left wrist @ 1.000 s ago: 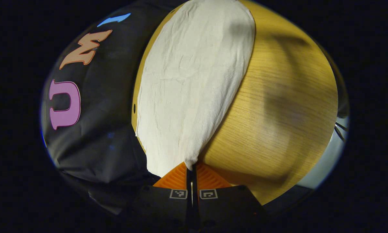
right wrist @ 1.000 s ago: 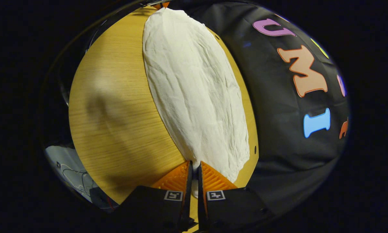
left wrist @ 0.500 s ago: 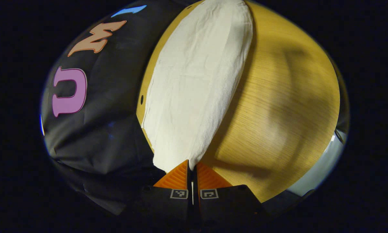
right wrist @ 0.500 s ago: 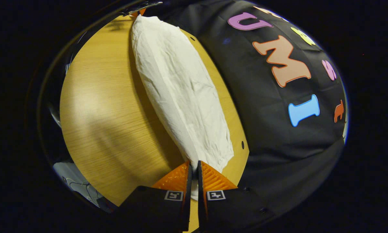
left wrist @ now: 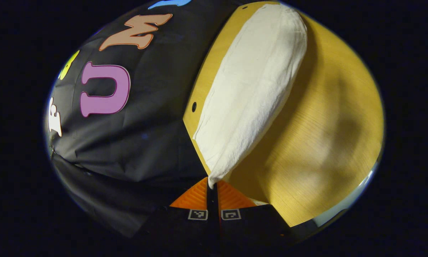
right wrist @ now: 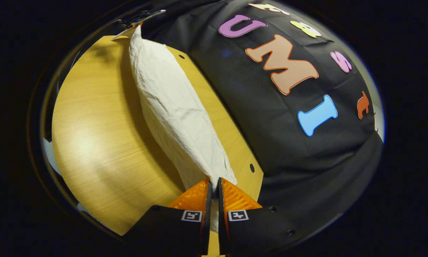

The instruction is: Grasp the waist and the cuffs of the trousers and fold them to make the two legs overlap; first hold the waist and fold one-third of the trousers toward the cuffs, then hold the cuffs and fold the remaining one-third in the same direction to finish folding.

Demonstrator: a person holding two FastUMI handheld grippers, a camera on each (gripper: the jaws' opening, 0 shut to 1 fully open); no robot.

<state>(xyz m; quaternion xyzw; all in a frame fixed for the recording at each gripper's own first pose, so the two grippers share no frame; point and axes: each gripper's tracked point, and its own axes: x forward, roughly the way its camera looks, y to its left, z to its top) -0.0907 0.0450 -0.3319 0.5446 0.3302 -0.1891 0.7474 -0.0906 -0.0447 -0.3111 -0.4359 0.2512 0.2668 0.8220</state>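
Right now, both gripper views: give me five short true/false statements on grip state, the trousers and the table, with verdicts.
1. The left gripper is shut on the trousers. True.
2. The right gripper hangs open, holding nothing. False: its fingers are closed on an end of the white cloth.
3. The trousers are dark blue. False: they are white.
4. The table is a light wood-grain board. True.
5. The trousers lie fully flat, untouched. False: each end is pinched by a gripper, and the cloth looks raised along the near edge, casting a shadow on the table.
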